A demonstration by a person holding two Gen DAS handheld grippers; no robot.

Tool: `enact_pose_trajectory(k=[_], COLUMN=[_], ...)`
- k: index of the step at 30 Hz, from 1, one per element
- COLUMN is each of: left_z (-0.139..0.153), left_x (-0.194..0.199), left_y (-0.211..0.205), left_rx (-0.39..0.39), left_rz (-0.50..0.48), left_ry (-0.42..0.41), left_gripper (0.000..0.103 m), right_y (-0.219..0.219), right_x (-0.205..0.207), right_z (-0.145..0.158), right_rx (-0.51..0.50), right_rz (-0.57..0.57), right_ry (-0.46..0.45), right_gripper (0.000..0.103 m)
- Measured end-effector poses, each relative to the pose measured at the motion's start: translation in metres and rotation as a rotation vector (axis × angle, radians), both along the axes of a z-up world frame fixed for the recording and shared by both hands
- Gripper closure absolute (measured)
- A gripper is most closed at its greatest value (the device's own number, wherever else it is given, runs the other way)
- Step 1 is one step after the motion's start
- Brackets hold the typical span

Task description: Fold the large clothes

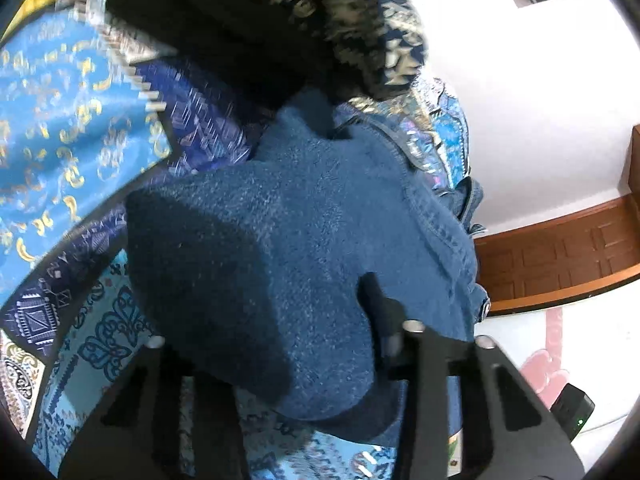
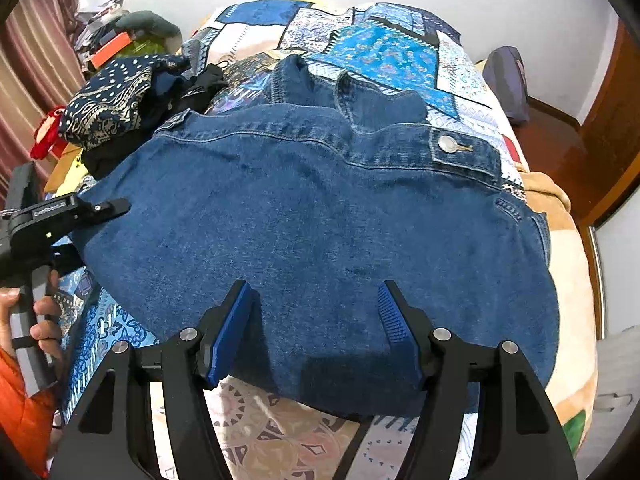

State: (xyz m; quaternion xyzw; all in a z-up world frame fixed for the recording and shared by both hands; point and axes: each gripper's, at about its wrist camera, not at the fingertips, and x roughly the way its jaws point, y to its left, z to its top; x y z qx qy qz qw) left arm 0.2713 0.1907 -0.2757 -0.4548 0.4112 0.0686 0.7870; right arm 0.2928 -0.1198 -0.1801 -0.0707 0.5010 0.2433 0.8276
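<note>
Two claws on one denim jacket [image 2: 320, 216], spread mid-frame on patchwork bedspread [image 2: 384, 52], long axis left-right. Right gripper [image 2: 316, 328] released, straddling near hem, lower centre. Left gripper [image 2: 100, 208] at left edge, seemingly clenched on fabric; fingertips hidden, left view blurred.

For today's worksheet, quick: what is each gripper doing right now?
Left gripper: fingers shut on the denim jacket edge.
Right gripper: open above the jacket, holding nothing.
</note>
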Motion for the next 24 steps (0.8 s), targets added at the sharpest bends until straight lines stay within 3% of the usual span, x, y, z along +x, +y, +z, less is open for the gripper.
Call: enact_pose_trajectory(k=[3, 5, 11, 18, 24], left_z=[0.033, 0.062, 0.136, 0.188, 0.229], left_x=[0.002, 0.005, 0.026, 0.02, -0.013], left_y=[-0.015, -0.027, -0.065, -0.069, -0.05], left_rx=[0.141, 0.187, 0.265, 0.285, 0.385], left_rz=[-0.026, -0.05, -0.13, -0.154, -0.117], left_ry=[-0.039, -0.107, -0.261, -0.369, -0.436], left_gripper=[0.073, 0.074, 0.08, 0.081, 0.081], right_y=[-0.006, -0.012, -0.027, -0.008, 0.049], right_x=[-0.001, 0.0, 0.003, 0.01, 0.014], right_z=[0.006, 0.012, 0.034, 0.052, 0.037], right_rx=[-0.006, 0.0, 0.034, 0.059, 0.127], right_rz=[-0.016, -0.029, -0.067, -0.027, 0.094], right_ry=[-0.015, -0.026, -0.057, -0.069, 0.043], right_gripper=[0.041, 0.041, 0.041, 0.041, 0.041])
